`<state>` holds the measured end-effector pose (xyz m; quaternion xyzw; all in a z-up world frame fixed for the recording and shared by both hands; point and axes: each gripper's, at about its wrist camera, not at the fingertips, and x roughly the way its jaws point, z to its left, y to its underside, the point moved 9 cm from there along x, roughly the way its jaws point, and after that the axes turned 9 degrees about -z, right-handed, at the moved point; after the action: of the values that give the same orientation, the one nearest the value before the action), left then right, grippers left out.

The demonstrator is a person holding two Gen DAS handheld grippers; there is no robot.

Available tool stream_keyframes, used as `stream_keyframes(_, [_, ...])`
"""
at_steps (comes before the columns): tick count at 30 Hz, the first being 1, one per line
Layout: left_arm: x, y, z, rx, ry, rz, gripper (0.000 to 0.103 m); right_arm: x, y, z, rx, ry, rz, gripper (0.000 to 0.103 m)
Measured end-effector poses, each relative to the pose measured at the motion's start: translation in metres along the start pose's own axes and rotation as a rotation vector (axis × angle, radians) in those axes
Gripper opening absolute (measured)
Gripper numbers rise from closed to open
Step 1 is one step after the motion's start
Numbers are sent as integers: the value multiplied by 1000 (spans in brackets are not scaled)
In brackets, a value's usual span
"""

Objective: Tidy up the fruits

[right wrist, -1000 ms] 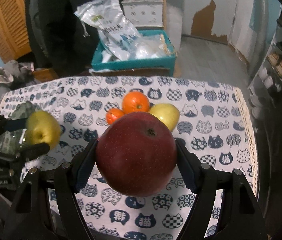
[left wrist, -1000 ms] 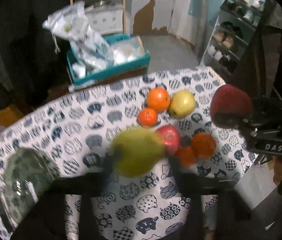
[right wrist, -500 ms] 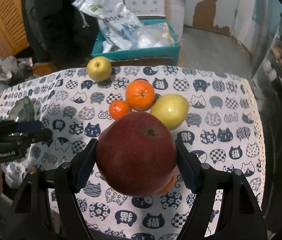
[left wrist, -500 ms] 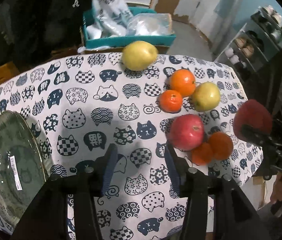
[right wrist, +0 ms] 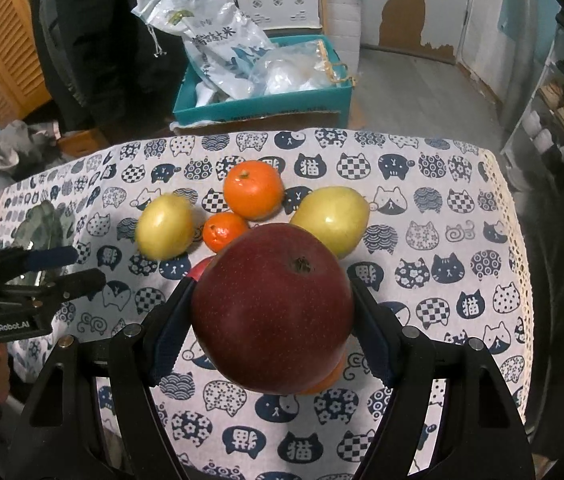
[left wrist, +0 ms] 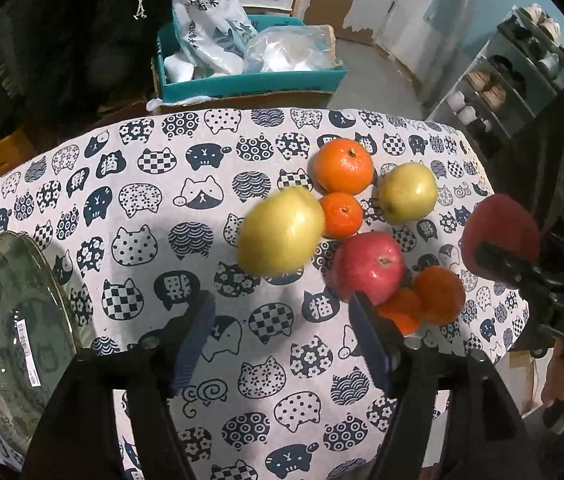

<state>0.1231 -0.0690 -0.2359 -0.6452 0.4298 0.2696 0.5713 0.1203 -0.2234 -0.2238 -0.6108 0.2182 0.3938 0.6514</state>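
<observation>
A round dark-red apple (right wrist: pixel 271 312) is clamped in the right gripper (right wrist: pixel 269 320) directly above the fruit cluster, while the left gripper (left wrist: pixel 282 336), empty, is opening nearby.

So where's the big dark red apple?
The dark red apple fills the middle of the right wrist view, clamped in the right gripper above the cat tablecloth, just in front of the oranges.

place: probably a home | cues: shoe rack (left wrist: pixel 522 64); cat-print tablecloth (left wrist: pixel 153 200); rice bag (right wrist: pixel 217 36)
</observation>
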Motion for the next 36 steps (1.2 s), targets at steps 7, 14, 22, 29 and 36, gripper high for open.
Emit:
stream_keyframes(7, [16,-3,0,-11,3,6,77,0,2,-3,11,-2,2,75])
stream_keyframes(14, [36,-4,-10,-5,32,35,78,4,5,-11,25,0,10,75])
stream_keyframes(22, [64,-6,-25,74,61,72,81,14,11,-22,46,-1,33,75])
stream_keyframes(29, [88,-1,-20,77,57,117,83,23,12,-29,66,-5,48,75])
stream_keyframes(36, [100,-4,-19,90,77,116,90,29,12,-30,73,-14,58,75])
